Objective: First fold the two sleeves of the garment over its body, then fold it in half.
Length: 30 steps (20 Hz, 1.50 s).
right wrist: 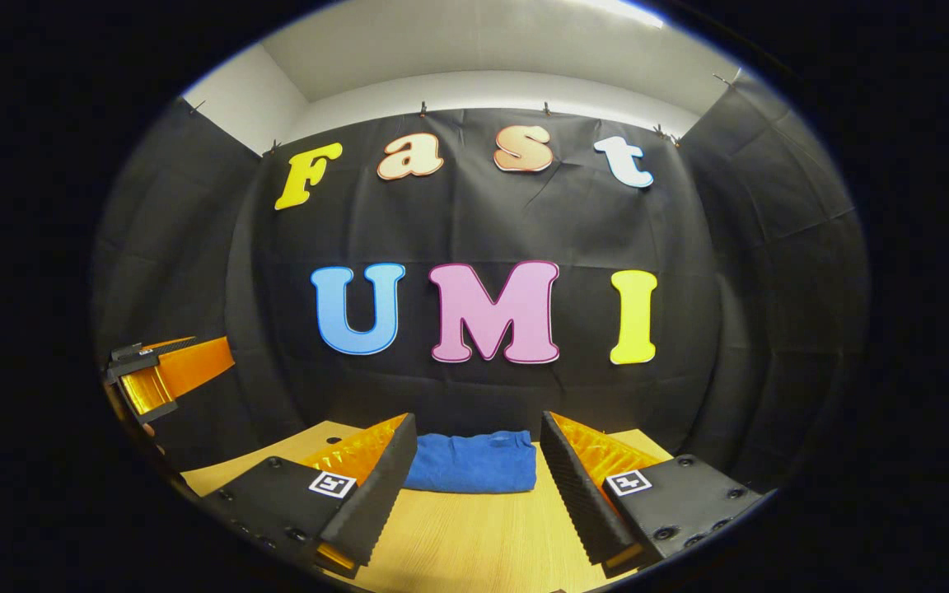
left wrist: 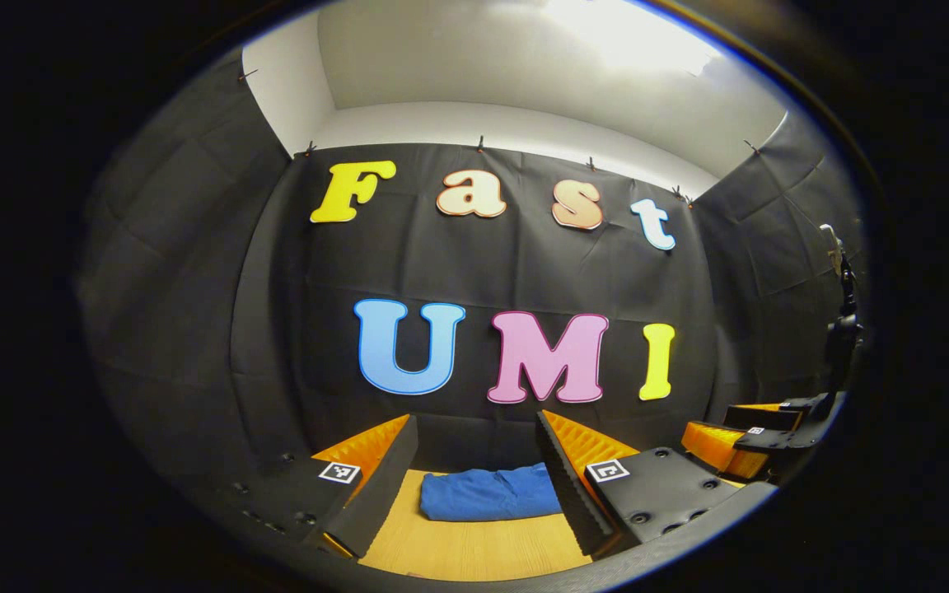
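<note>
Both grippers hovering open, garment already lying in a compact fold

The left gripper (left wrist: 479, 482) and right gripper (right wrist: 479, 469) are each holding jaws wide apart, gripping nothing, pointing toward twelve o'clock at the blue garment (left wrist: 491, 492) resting on the wooden table (right wrist: 483, 543); folding is looking finished, so the next move is likely calling only for withdrawal.

You have a soft, matt blue cloth garment (left wrist: 489, 494) lying on a smooth, pale wood-grain table (right wrist: 474, 535).
</note>
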Each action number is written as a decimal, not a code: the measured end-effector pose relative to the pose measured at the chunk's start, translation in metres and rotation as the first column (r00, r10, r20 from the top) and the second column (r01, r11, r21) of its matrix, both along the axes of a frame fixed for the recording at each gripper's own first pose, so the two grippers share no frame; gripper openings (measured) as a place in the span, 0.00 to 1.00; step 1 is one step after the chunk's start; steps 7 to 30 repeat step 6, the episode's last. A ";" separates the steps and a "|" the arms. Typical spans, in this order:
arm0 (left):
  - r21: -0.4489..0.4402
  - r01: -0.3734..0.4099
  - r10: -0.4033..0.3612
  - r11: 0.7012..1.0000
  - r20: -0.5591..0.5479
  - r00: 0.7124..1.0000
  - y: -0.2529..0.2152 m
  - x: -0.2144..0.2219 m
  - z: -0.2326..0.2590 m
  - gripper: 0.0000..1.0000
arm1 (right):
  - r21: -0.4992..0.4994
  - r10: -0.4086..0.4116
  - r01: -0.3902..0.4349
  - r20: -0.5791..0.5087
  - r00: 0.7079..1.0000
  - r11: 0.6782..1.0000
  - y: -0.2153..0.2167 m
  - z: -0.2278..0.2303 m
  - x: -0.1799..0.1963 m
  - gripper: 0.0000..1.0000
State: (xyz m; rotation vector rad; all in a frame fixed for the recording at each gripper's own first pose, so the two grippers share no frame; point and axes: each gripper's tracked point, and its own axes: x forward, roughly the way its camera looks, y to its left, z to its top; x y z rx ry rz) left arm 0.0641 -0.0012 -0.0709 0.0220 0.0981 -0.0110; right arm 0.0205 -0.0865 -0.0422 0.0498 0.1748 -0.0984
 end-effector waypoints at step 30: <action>0.004 -0.027 0.027 1.000 0.019 0.999 -0.003 0.006 0.013 0.82 | 0.033 0.040 -0.039 -0.041 0.998 0.999 0.006 -0.009 0.012 0.89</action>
